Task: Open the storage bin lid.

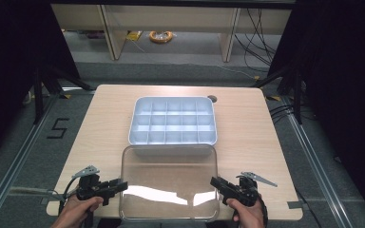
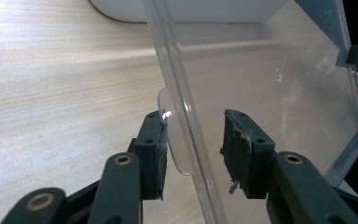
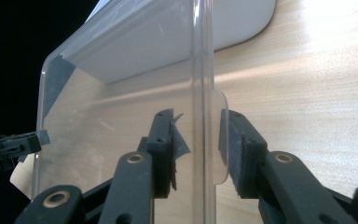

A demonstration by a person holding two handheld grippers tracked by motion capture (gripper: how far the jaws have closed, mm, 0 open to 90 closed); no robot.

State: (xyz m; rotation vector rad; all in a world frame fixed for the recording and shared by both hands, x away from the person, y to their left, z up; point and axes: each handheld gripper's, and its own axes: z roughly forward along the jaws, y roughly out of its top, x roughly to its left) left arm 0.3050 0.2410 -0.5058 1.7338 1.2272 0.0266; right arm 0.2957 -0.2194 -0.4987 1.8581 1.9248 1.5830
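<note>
Wooden table (image 1: 109,123): pale, bearing everything, seen from above at the person's side.
Tray (image 1: 173,120): white, divided into compartments that look empty, mid-table, beyond the lid.
Lid (image 1: 169,183): clear plastic, at the table's near edge, its far edge just beside or slightly over the tray's near wall (which, is hard to tell).
Left gripper (image 1: 116,184): at the lid's left side. In the left gripper view (image 2: 193,149) the jaws stand spread astride the lid's wall, one pad (image 2: 157,151) against a small tab (image 2: 175,135), the other clear of the plastic.
Right gripper (image 1: 217,183): at the lid's right side. In the right gripper view (image 3: 199,144) the jaws stand spread astride the wall and tab (image 3: 220,135), not yet pinching.
Step in hand, by judgement: gripping the lid at both sides, likely to set it on the tray.
Doing it well: close both together, squarely on the tabs, lightly, since clear plastic may slip or flex; lift level.
</note>
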